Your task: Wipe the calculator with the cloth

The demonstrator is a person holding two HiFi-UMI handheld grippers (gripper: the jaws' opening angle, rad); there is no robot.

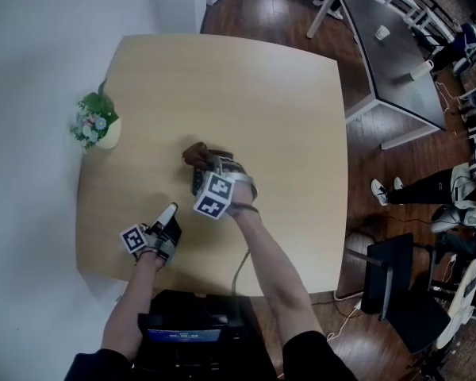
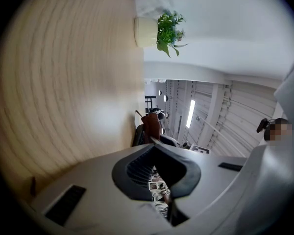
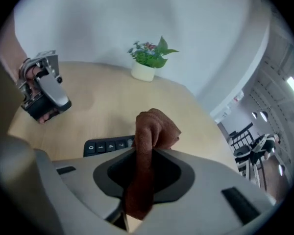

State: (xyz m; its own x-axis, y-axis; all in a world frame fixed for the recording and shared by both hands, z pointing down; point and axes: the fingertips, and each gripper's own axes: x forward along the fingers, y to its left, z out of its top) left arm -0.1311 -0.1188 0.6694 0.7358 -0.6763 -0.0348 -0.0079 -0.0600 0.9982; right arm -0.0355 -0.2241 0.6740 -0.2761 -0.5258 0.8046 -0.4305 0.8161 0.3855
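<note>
Right gripper (image 3: 145, 153): jaws closed on a brown cloth (image 3: 156, 126), which is pinched between the pads; a bunched fold stands out past the jaw tips and a strip hangs back down through the gap. In the head view this gripper (image 1: 209, 167) is seen near the middle of the frame, tilted down toward the table (image 1: 270, 94). Left gripper (image 2: 153, 143): jaws drawn together with nothing between them; in the head view it (image 1: 169, 215) is placed at the lower left of the table, well apart from the cloth, and held level. Calculator (image 3: 109, 145): found just beyond the right gripper's jaws, at centre left of the right gripper view, lying flat on the table; it is mostly covered by the gripper body, and the bunched cloth is seen at its right end, though contact cannot be confirmed. Appearance: dark case, one row of dark keys with pale digits exposed. In the head view only a dark sliver (image 1: 197, 182) is shown beside the marker cube. Also recorded: a small potted plant (image 1: 96, 124) at the table's left edge.
</note>
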